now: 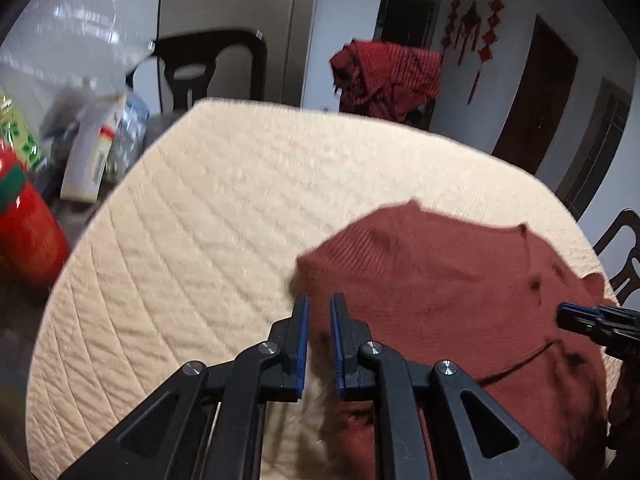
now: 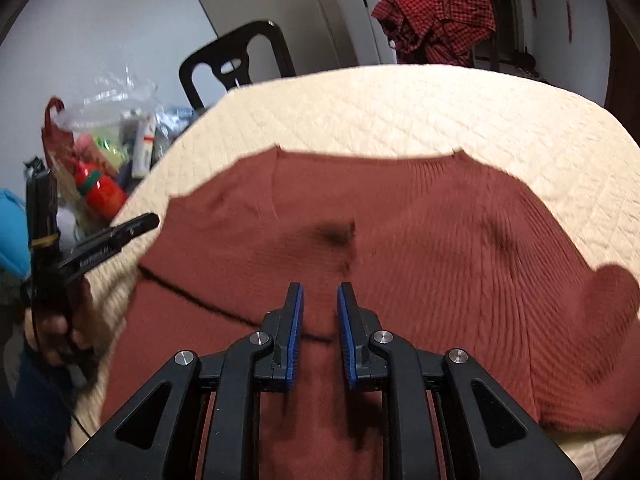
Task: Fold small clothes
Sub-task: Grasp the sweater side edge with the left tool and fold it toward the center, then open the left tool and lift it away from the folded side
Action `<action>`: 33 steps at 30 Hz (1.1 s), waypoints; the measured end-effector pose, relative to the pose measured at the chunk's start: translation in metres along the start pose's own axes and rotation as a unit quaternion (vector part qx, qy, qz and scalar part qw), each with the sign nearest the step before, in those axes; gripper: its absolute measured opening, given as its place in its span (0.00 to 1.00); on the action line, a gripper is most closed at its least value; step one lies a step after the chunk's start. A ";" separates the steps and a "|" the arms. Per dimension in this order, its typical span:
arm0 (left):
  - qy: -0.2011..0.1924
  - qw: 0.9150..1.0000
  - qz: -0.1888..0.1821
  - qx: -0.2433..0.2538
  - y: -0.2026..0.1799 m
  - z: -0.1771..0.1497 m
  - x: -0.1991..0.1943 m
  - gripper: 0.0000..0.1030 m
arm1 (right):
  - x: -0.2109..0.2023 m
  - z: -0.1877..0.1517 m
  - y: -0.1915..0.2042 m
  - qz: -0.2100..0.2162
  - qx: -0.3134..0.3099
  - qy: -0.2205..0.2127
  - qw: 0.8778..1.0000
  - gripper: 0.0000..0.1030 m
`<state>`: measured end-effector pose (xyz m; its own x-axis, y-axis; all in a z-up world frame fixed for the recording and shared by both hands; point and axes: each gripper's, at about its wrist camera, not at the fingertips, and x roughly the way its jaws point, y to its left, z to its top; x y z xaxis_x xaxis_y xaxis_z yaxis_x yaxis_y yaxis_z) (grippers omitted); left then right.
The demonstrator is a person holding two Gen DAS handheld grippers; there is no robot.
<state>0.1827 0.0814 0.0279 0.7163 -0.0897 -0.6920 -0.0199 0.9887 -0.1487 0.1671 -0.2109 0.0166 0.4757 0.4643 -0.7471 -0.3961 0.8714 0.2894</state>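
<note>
A rust-red knitted sweater (image 2: 420, 248) lies spread on a round table covered by a cream quilted cloth (image 2: 400, 108), on the side of the table nearer the person. Its ribbed hem runs along its far edge, toward the table's middle, and a dark thin line crosses its near part.

The right gripper (image 2: 320, 300) hangs over the sweater's near middle, pointing steeply down at it. Its blue-padded fingers (image 2: 295, 332) stand a small way apart with only the knit showing in the gap below them; nothing is pinched, and whether the tips touch the fabric cannot be told.

The left gripper (image 1: 319, 312) sits at the sweater's left edge, where the red knit meets the bare cloth. Its two fingers (image 1: 301, 340) stand close together, leaving a narrow slot. The sweater's edge shows through that slot and under the right-hand finger, but the picture is blurred there and a grip on the fabric cannot be made out. In the right wrist view this gripper shows from the side at the sweater's left edge, carried by a hand (image 2: 56, 328).

Beyond the table from the sweater stands a black chair (image 2: 240, 60), and a red checked garment (image 2: 436, 16) is draped further back. Left of the table sit a red bottle (image 2: 104, 192) and clear plastic bags (image 2: 108, 104).
</note>
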 end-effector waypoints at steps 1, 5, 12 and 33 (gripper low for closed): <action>-0.004 1.000 -0.006 0.003 -0.004 0.003 -0.001 0.13 | 0.002 0.005 0.002 0.001 -0.003 -0.003 1.000 0.17; 0.012 0.999 -0.003 0.031 -0.020 0.011 0.016 0.13 | 0.022 0.020 0.003 0.007 0.009 0.001 1.000 0.17; 0.036 0.999 0.013 0.027 -0.012 0.005 0.027 0.14 | 0.034 0.027 -0.012 -0.014 0.029 0.018 0.999 0.15; 0.026 0.998 0.010 0.055 -0.049 -0.052 -0.049 0.43 | -0.049 -0.066 -0.008 -0.034 0.008 0.001 0.999 0.17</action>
<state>0.1126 0.0313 0.0321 0.6793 -0.0733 -0.7302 0.0453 0.9973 -0.0580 0.0957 -0.2510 0.0114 0.5005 0.4029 -0.7662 -0.3499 0.9037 0.2467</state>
